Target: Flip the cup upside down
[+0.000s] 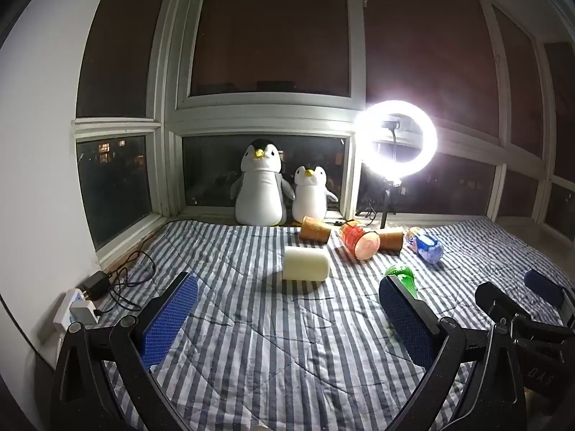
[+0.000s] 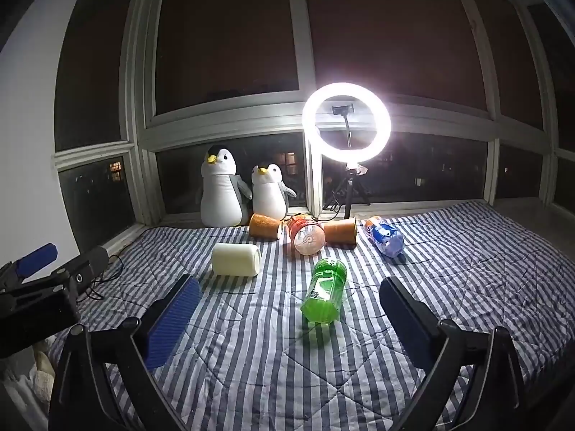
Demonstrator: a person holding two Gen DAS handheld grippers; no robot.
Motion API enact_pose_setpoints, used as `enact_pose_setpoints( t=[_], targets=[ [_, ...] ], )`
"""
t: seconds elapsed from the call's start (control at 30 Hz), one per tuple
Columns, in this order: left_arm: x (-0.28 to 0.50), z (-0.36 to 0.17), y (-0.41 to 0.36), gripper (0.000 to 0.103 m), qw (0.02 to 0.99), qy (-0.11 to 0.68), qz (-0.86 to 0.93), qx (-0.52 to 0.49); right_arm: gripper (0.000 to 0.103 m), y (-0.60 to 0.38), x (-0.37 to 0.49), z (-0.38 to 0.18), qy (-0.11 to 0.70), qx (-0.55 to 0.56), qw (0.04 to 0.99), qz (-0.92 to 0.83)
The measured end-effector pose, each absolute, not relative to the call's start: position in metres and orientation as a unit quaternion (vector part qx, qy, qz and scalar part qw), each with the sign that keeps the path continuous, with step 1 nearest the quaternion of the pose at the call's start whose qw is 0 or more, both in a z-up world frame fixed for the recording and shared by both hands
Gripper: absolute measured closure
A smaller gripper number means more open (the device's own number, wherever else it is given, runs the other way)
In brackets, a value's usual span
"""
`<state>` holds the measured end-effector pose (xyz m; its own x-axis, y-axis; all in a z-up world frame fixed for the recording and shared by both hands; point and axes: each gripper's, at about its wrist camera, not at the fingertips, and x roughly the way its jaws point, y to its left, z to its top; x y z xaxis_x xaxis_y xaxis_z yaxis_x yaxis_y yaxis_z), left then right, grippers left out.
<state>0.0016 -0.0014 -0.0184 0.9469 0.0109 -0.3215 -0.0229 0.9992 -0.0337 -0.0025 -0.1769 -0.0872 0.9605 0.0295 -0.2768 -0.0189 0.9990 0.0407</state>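
The cream cup (image 1: 306,263) lies on its side on the striped bed (image 1: 287,341), left of centre and nearer to you than the other containers — nothing has been flipped, so the whole task is left to do. From the right wrist view its mouth seems to face right, though the glare makes that hard to confirm. Your left gripper (image 1: 287,319) is spread wide and empty, lined up with the cup but well short of it. Your right gripper (image 2: 289,319) is also spread and holds nothing; the green bottle (image 2: 325,291) lies between its fingers' line of sight, just right of the cup.

Farther back, two brown paper cups (image 2: 265,226) (image 2: 340,234) lie tipped over on either side of a red bottle (image 2: 304,235), with a blue bottle (image 2: 385,239) to the right. Two plush penguins (image 1: 259,183) and a ring light (image 1: 397,140) stand by the window. You have to reach, grasp, turn and set the cup down on its rim.
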Motion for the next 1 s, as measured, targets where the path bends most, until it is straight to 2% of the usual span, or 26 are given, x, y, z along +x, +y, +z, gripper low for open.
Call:
enact_pose_setpoints(
  t=[1.0],
  targets=[
    [0.0084, -0.0134, 0.0010, 0.001, 0.985, 0.174, 0.008, -0.016, 0.003, -0.1840, -0.0035, -0.0813, 0.140, 0.023, 0.990, 0.012]
  ],
)
